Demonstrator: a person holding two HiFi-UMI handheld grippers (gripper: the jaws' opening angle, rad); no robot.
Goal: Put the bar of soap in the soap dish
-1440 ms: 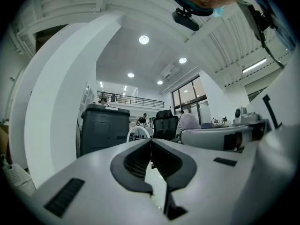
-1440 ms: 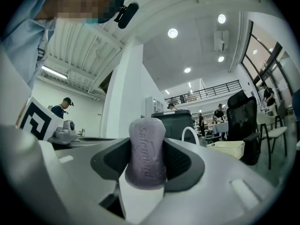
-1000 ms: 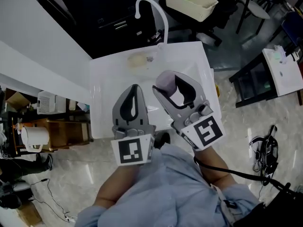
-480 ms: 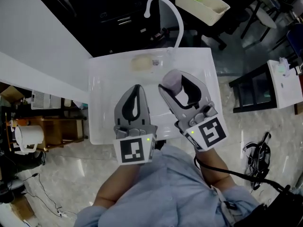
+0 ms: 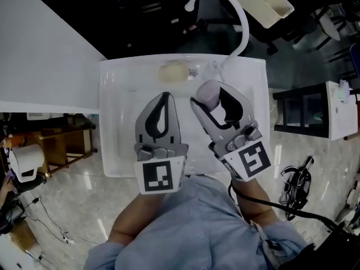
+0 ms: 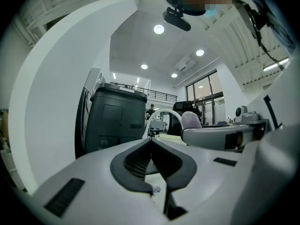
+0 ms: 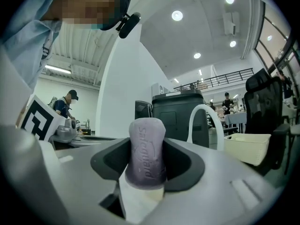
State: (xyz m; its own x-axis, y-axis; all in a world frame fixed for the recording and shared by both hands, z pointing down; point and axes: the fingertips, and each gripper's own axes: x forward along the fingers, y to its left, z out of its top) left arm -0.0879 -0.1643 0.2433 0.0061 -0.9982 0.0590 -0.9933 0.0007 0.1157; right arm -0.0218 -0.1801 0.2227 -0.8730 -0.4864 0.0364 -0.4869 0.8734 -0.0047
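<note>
Over the white sink [image 5: 107,122], the left hand-held gripper [image 5: 164,96] hovers above the basin's left half. Its jaws are clenched tip to tip with nothing between them, and its own camera confirms the left hand-held gripper [image 6: 151,139] is pinched on air, a dark bin [image 6: 115,118] standing beyond. Move right along the sink's back edge and there's the cream oval soap dish [image 5: 171,72], sitting just left of the tap's base with nothing on it. Right again, and here's the action: the right hand-held gripper [image 5: 216,97] hangs over the basin's right half, just in front of the dish, squeezing the lilac bar of soap [image 5: 206,94]. In its own view the right hand-held gripper [image 7: 147,146] holds the bar of soap [image 7: 146,149] upright, both jaws pressed to its sides. The white curved faucet [image 5: 239,16] arches up from the sink's back right corner, and a cream basket [image 5: 264,4] sits beyond the sink.
</note>
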